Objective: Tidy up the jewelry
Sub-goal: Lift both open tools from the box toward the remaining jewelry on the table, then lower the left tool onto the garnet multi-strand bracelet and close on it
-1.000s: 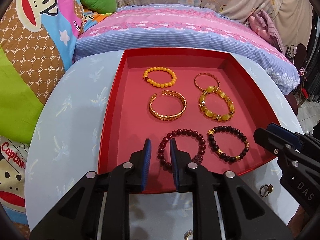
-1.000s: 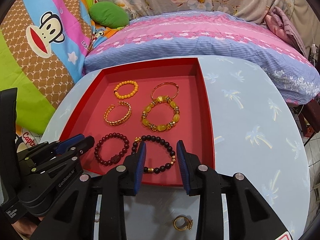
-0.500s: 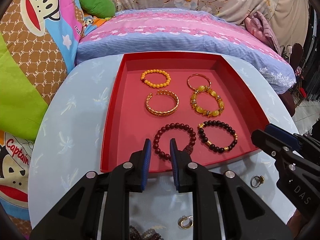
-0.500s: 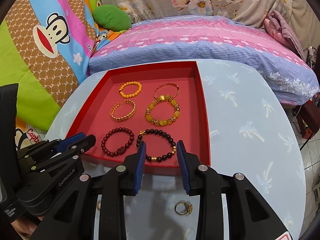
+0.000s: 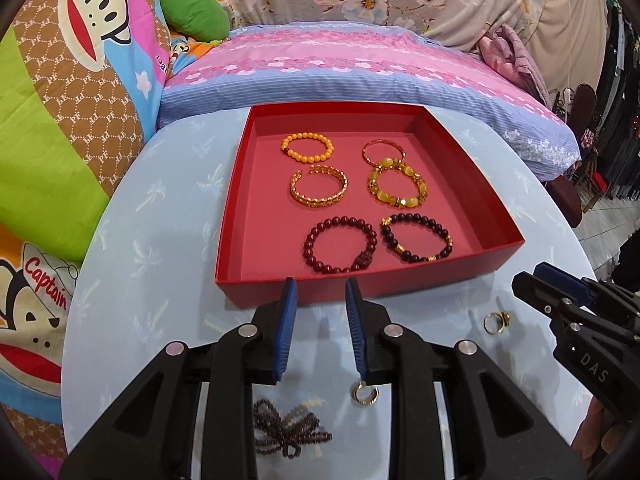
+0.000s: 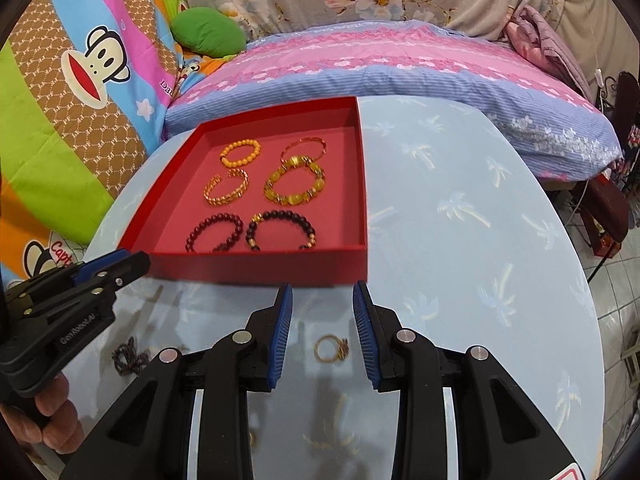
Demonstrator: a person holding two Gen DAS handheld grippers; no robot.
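Note:
A red tray (image 5: 500,258) (image 6: 256,268) on the pale blue table holds several bracelets, among them a dark red one (image 5: 340,246) and a black one (image 5: 416,240) at its near side. My left gripper (image 5: 320,292) is open and empty, just short of the tray's near wall. My right gripper (image 6: 322,296) is open and empty, above a gold ring (image 6: 331,349) (image 5: 495,322) on the table. A smaller gold ring (image 5: 364,394) and a dark beaded piece (image 5: 290,430) (image 6: 130,356) lie on the table under the left gripper.
A pink and blue striped pillow (image 5: 360,68) and cartoon-print bedding (image 5: 72,80) border the table at the back and left. The table edge curves away at the right (image 6: 592,320), with tiled floor beyond.
Both grippers have drawn back from the tray toward the near table edge. The rings and the dark beaded piece have come into view. Both stay open.

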